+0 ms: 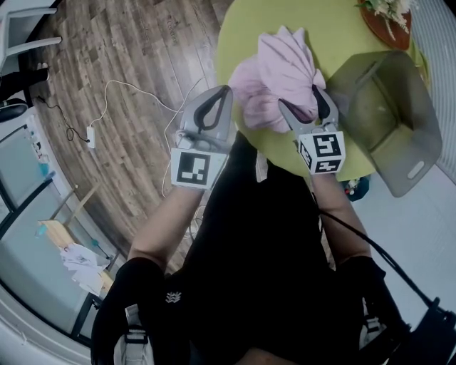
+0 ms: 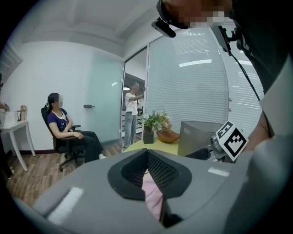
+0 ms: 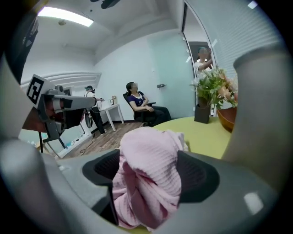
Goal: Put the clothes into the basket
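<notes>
A crumpled pink garment (image 1: 278, 71) lies on the near edge of the round yellow-green table (image 1: 342, 28). My right gripper (image 1: 299, 100) straddles the garment's right side. In the right gripper view the bunched cloth (image 3: 151, 151) fills the wide gap of my right gripper (image 3: 151, 172), whose jaws stand open. My left gripper (image 1: 226, 90) is at the garment's left edge, fingertips together. In the left gripper view a strip of pink cloth (image 2: 153, 194) is pinched between its shut jaws. The grey basket (image 1: 399, 121) stands open on the table just to the right.
A wooden bowl with flowers (image 1: 388, 18) sits at the table's far side. A white cable (image 1: 107, 107) runs across the wooden floor on the left. One person sits on an office chair (image 2: 62, 125) and another stands by the glass door (image 2: 132, 103).
</notes>
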`<move>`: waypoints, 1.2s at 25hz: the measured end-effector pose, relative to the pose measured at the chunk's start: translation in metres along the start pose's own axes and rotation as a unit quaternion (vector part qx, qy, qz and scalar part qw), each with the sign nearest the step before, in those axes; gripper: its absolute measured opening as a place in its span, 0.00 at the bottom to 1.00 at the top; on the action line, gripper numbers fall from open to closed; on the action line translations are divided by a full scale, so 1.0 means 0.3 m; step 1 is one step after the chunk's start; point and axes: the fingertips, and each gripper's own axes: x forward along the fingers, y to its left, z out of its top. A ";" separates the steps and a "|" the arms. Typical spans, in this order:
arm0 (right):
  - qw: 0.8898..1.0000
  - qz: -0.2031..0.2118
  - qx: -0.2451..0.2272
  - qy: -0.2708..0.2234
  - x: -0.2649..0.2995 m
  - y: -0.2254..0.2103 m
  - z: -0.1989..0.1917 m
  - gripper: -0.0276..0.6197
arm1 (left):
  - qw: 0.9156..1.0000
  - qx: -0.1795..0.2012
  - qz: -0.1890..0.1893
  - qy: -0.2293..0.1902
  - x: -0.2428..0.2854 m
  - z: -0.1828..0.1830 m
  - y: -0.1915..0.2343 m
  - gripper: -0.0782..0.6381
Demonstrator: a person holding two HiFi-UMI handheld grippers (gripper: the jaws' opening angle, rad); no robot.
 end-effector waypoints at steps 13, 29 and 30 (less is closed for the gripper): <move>0.998 0.007 0.049 0.042 0.071 -0.023 -0.088 0.56 | 1.000 -0.007 0.006 0.009 -0.031 -0.011 0.046 0.12; 0.999 0.030 0.005 0.022 -0.043 0.090 0.021 0.13 | 1.000 -0.001 -0.002 -0.028 -0.112 0.121 0.019 0.12; 0.999 0.030 0.003 0.019 -0.052 0.099 0.031 0.13 | 1.000 0.001 -0.002 -0.031 -0.121 0.129 0.022 0.12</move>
